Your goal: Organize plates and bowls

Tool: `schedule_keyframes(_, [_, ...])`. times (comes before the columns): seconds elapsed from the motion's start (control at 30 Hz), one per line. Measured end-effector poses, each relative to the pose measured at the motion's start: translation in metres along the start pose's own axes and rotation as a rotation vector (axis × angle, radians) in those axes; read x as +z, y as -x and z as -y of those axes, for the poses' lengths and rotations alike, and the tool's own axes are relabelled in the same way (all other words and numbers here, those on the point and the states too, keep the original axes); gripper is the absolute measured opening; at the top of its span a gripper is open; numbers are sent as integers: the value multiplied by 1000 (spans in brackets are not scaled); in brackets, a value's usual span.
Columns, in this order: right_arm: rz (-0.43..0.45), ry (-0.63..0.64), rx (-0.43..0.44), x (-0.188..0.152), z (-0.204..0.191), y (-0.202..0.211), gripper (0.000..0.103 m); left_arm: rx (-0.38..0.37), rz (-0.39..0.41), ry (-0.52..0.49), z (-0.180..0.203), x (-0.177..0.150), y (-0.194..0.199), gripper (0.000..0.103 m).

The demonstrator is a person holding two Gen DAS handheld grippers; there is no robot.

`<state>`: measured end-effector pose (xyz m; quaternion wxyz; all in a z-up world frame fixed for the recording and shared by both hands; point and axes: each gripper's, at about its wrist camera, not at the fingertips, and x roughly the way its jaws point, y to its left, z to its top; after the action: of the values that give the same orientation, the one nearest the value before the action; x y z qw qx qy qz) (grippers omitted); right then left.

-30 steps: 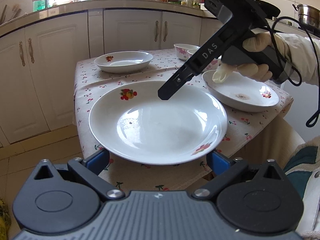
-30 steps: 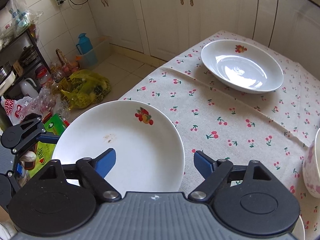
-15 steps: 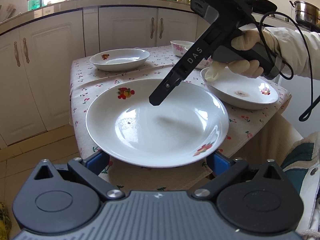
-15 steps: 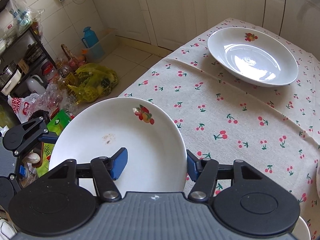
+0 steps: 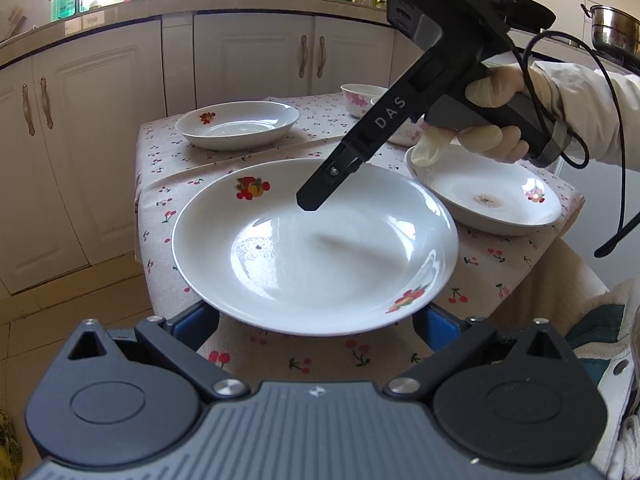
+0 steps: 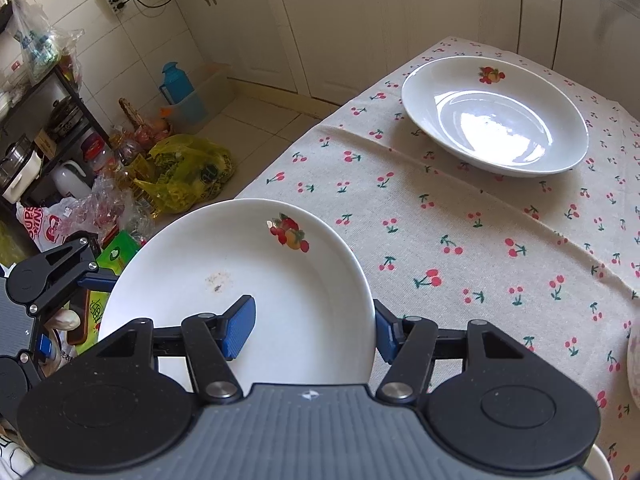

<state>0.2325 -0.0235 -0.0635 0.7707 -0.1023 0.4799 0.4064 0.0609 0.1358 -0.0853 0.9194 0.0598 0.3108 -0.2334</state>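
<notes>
A large white plate (image 5: pixel 316 248) with fruit prints overhangs the near edge of the cherry-print table (image 5: pixel 280 148). My right gripper (image 6: pixel 312 328) is shut on the plate's (image 6: pixel 240 272) rim, one blue pad inside the dish and the other outside it. In the left wrist view the right gripper (image 5: pixel 316 196) slants down onto the far rim. My left gripper (image 5: pixel 318 322) stands open, its fingers (image 5: pixel 196 320) spread wide below the near rim. A second plate (image 5: pixel 238 124) sits at the far corner, and a third, stained plate (image 5: pixel 488 196) lies to the right.
Two pink-flowered bowls (image 5: pixel 360 98) stand behind the right gripper. A gloved hand (image 5: pixel 492 136) and a black cable (image 5: pixel 616 200) hang over the stained plate. White cabinets (image 5: pixel 100 140) line the back. Bags and bottles (image 6: pixel 184 176) crowd the floor beside the table.
The right gripper's jaws have closed from wide apart onto the large plate's rim. The left gripper has stayed open under the near rim.
</notes>
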Motion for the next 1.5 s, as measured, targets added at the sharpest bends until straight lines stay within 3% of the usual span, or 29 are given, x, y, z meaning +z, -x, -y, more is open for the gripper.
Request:
schedule_keyframes(0.87, [71, -89, -75, 26, 69, 2, 67, -55, -24, -37, -22, 45, -66, 102])
schedule_keyframes(1.5, [68, -105, -83, 21, 78, 5, 67, -56, -32, -63, -22, 51, -78, 102])
